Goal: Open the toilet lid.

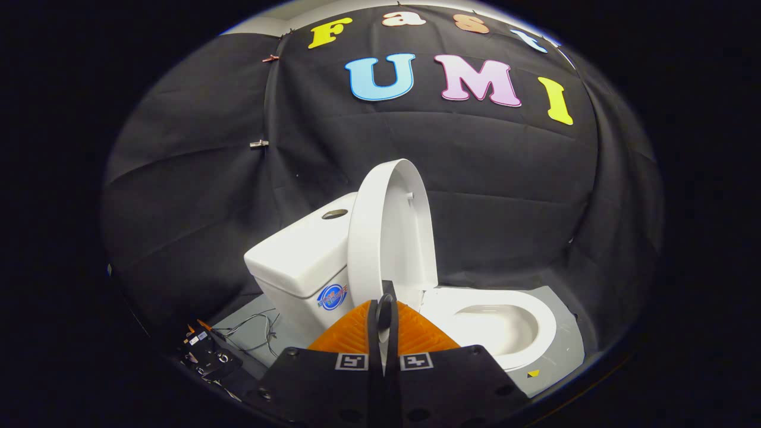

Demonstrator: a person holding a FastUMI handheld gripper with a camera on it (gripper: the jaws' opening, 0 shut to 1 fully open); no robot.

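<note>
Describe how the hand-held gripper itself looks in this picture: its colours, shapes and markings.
The hand-held gripper has two orange fingers with fine ribbed faces, wedge-shaped and edged in black. They grow from flat black plates with round screw holes. Each plate carries a small square black-and-white marker near the fingers' base. The fingers lie close together, with only a thin slit between them.

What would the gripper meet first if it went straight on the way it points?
Probably the raised lid: the shut gripper points at its lower edge, just ahead. Depth is unclear, so the gap between them can't be judged.
</note>
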